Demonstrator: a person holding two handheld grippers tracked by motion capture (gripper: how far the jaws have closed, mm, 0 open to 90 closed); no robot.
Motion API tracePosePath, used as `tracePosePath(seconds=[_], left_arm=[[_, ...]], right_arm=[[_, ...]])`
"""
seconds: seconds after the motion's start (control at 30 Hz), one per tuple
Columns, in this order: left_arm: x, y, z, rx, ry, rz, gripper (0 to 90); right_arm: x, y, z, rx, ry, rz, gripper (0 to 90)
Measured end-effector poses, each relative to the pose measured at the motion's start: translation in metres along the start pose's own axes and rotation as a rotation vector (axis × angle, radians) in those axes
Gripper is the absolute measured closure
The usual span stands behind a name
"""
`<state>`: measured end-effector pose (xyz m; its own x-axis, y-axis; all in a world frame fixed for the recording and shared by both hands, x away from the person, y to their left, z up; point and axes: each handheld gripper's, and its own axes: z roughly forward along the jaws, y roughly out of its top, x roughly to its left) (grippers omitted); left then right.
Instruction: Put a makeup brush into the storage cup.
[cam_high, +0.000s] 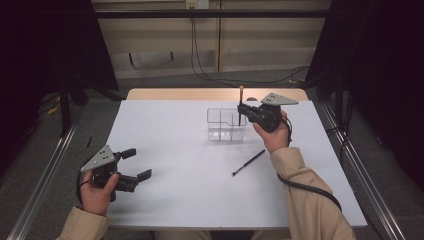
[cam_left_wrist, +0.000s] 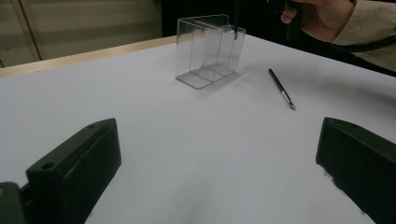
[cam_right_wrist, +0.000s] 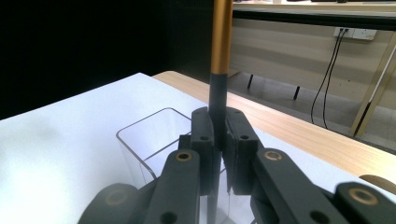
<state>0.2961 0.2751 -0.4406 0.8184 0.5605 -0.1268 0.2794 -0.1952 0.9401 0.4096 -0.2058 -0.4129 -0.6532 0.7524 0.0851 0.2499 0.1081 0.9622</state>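
I'm working in what looks like a lab or test room. My white table (cam_high: 165, 190) stands bare-topped between dark curtains at nine and three o'clock. At twelve, cables (cam_high: 200, 65) hang from a wall socket (cam_high: 196, 4) onto grey floor. Metal rails (cam_high: 45, 175) run along both sides of me.

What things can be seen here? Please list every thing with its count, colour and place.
clear organiser: one, transparent, divided into compartments, far middle of the table.
held brush: one, dark with a tan upper end, upright over the organiser, clamped in the right gripper.
loose brush: one, black, lying flat on the table, nearer than the organiser.
table: one, white top with a wooden far edge.
cables: black, on the floor behind the table.
left gripper: one, black, jaws open, near left of the table.
right gripper: one, black, shut on the held brush.
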Motion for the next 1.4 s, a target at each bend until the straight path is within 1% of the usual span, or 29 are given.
tracePosePath(seconds=[0.33,0.8,1.4], left_arm=[[0.000,0.000,0.000,0.000,-0.002,0.002,0.0],[-0.001,0.000,0.000,0.000,-0.001,0.006,0.0],[-0.001,0.000,0.000,0.003,0.000,0.011,0.0]], right_arm=[[0.000,-0.004,0.002,0.006,-0.003,0.002,83.3],[-0.003,-0.009,0.000,0.022,-0.009,0.004,83.3],[-0.005,-0.015,-0.003,0.027,-0.014,0.008,83.3]])
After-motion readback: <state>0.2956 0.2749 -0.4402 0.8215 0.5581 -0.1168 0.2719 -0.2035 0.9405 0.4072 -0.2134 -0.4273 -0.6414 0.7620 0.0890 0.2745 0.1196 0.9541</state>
